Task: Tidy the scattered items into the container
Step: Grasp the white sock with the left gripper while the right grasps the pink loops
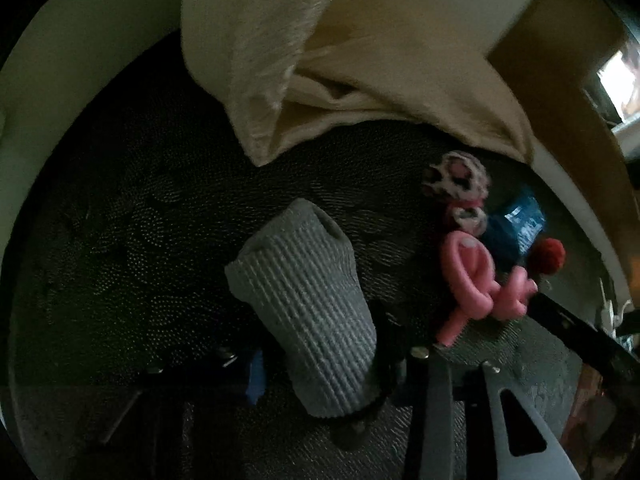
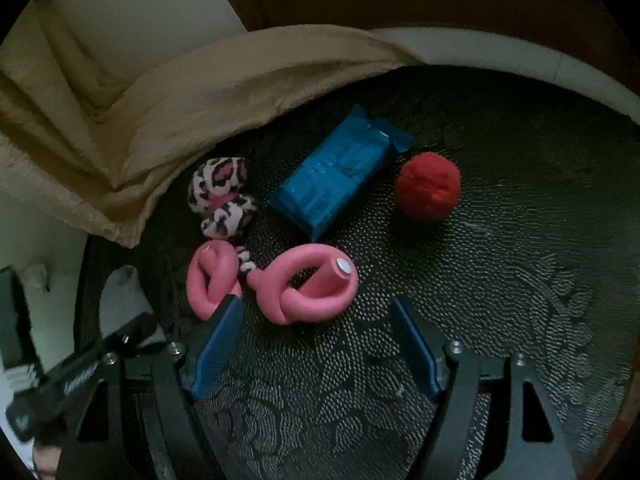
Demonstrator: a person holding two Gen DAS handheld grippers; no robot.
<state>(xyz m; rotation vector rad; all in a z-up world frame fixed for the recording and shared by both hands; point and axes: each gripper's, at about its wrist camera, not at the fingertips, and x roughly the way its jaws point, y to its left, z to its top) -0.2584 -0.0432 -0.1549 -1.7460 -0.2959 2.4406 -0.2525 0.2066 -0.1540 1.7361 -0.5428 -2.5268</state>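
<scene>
Grey sock (image 1: 308, 320) is sitting clamped in the left gripper (image 1: 320, 368) fingers above the dark worktop (image 2: 500, 300); limp fabric risks slipping out. Right gripper (image 2: 316, 344) fingers are standing apart just short of the pink twist toy (image 2: 304, 292), likely snagging its leopard-print end (image 2: 224, 196). No container is showing.

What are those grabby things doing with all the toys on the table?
A person is tidying up with tongs in each hand. The left tongs are shut on a grey sock. The right tongs are open, hovering close to a pink bendy toy. A blue packet, a red pom-pom and a leopard-print scrunchie lie on the dark tablecloth.
</scene>
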